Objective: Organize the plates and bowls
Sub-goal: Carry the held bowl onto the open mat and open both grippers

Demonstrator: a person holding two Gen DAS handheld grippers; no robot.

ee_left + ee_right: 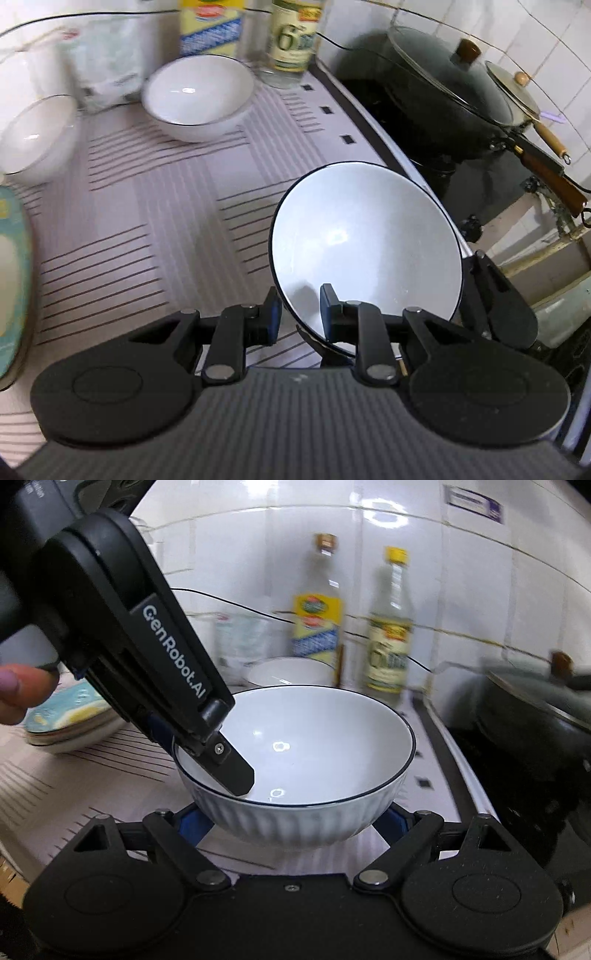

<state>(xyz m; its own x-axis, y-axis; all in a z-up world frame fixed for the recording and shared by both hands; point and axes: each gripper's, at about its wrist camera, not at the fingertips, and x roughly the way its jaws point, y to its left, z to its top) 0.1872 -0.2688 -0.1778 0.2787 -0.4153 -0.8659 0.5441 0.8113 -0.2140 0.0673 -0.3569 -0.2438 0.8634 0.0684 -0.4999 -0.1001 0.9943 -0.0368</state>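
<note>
A white bowl with a dark rim is pinched at its near rim by my left gripper, one finger inside and one outside. In the right wrist view the same bowl sits between the spread fingers of my right gripper, which flank its ribbed base; the left gripper comes in from the upper left. Two more white bowls stand further back on the striped mat. A stack of teal-patterned plates lies at the left.
Two bottles and a plastic bag stand against the tiled wall. A black lidded wok with a wooden handle sits on the stove at the right, past the counter's edge.
</note>
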